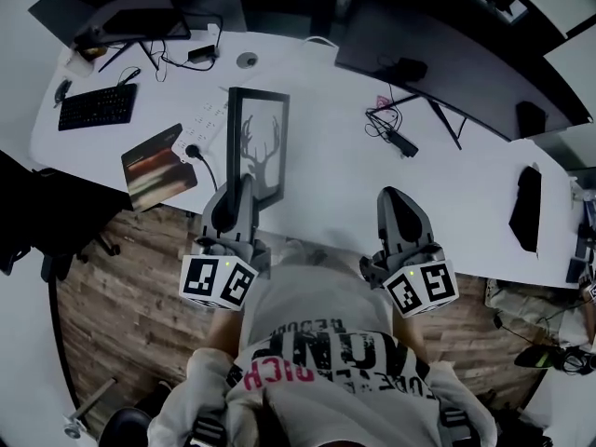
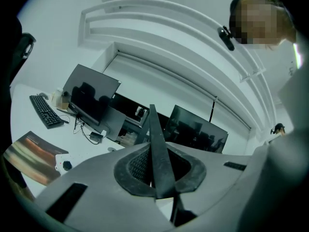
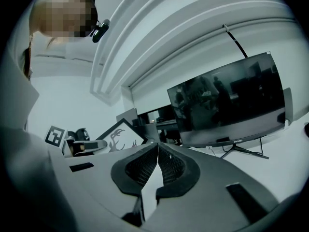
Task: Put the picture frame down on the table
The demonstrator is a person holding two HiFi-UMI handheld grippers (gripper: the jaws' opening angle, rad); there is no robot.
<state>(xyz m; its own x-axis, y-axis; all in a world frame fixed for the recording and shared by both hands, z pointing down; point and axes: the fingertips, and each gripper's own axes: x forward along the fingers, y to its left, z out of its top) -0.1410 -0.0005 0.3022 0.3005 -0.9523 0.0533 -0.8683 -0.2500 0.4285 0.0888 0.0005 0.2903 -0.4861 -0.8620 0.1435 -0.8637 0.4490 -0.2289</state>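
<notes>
picture frame (image 1: 258,147): thin, black, rectangular, stag print, over white worktop (image 1: 326,156) | left gripper (image 1: 244,184): ribbed jaws clamp its near edge | right gripper (image 1: 396,198): jaws closed, empty

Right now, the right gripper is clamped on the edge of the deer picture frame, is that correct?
Not quite. It is the left gripper that is clamped on the edge of the deer picture frame. The left gripper view shows the frame's dark edge between its jaws. The right gripper is shut on nothing.
</notes>
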